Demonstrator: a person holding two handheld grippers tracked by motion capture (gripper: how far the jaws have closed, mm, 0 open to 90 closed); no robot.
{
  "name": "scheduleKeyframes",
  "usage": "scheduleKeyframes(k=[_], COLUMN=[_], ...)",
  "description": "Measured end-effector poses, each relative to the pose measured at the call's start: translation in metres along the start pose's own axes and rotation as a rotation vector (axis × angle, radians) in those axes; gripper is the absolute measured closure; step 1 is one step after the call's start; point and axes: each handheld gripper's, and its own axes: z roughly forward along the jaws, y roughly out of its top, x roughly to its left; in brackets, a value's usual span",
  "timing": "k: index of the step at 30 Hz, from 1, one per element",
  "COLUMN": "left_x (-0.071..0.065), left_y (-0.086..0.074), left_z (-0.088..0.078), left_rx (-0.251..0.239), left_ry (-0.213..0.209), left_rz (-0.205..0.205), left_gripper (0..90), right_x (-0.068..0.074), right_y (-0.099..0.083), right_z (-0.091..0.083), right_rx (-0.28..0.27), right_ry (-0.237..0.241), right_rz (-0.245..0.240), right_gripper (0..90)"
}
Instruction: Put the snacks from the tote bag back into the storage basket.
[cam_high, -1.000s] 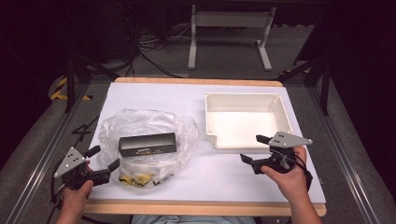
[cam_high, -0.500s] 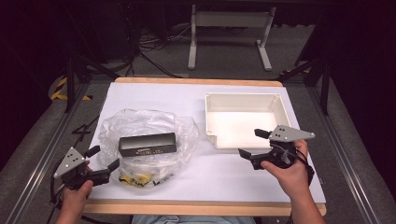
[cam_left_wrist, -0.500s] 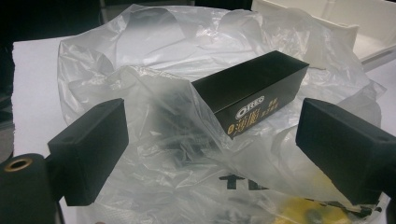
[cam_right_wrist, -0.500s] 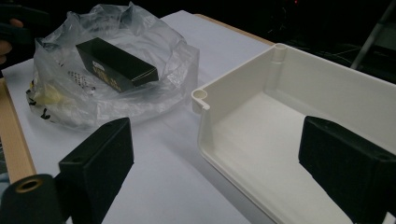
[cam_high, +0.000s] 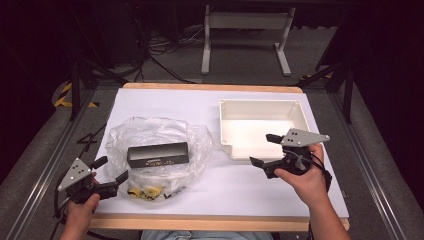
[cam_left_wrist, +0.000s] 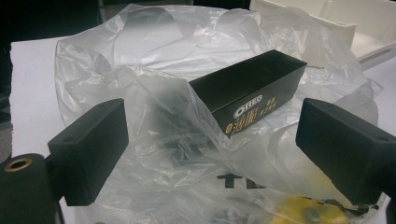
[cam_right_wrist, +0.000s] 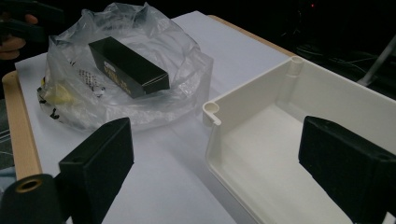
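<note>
Both claws, left claw (cam_high: 111, 170) and right claw (cam_high: 266, 149), gape empty; one black box (cam_high: 158, 154), one bag (cam_high: 165, 135), one tray (cam_high: 299, 114).

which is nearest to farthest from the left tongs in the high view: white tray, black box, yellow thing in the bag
From the left tongs:
1. Yellow thing, just to their right, inside the plastic bag.
2. Black box, up and right, lying on the bag.
3. White tray, far across on the table's right side.
</note>
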Motion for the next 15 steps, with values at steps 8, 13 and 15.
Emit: scheduleKeyframes(k=[8, 13, 15], left_x=[-0.001, -0.001, -0.001], left_y=[-0.003, -0.005, -0.005], left_z=[-0.007, -0.011, -0.012], left_rx=[0.0, -0.002, 0.002], left_ry=[0.005, 0.01, 0.01], left_rz=[-0.014, -0.014, -0.013], left_gripper=[10.2, 10.2, 10.2], right_x=[0.0, -0.001, 0.0], right_y=[0.021, 0.032, 0.039], right_z=[0.015, 0.027, 0.03], right_rx=[0.013, 0.023, 0.027], right_ry=[0.051, 0.096, 0.109], right_rz=[-0.068, -0.101, -0.12], right_gripper=[11.4, 11.4, 11.4])
